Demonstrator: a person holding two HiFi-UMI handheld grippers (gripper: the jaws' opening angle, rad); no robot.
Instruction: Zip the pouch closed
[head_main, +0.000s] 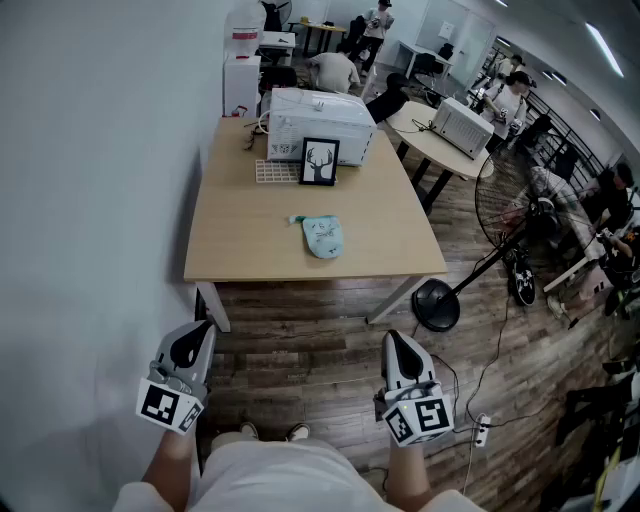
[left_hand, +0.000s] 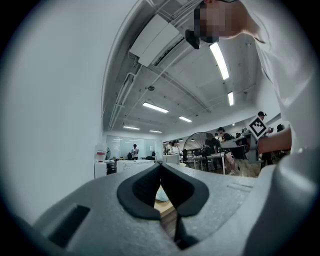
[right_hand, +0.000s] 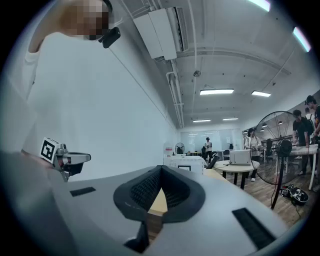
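Observation:
A pale blue pouch (head_main: 322, 236) lies on the wooden table (head_main: 250, 240), near its front middle. Both grippers hang well short of the table, over the floor close to the person's body. My left gripper (head_main: 192, 336) is at the lower left, shut with nothing in it. My right gripper (head_main: 397, 345) is at the lower right, also shut and empty. In the left gripper view the jaws (left_hand: 160, 167) meet at their tips, and a sliver of the pouch (left_hand: 162, 193) shows through the gap below them. In the right gripper view the jaws (right_hand: 161, 170) meet too, pointing level toward the table (right_hand: 159, 202).
A white machine (head_main: 318, 122), a framed deer picture (head_main: 320, 162) and a white grid tray (head_main: 277, 172) stand at the table's far end. A standing fan's base (head_main: 436, 304) sits on the floor right of the table. A white wall runs along the left. People sit at desks beyond.

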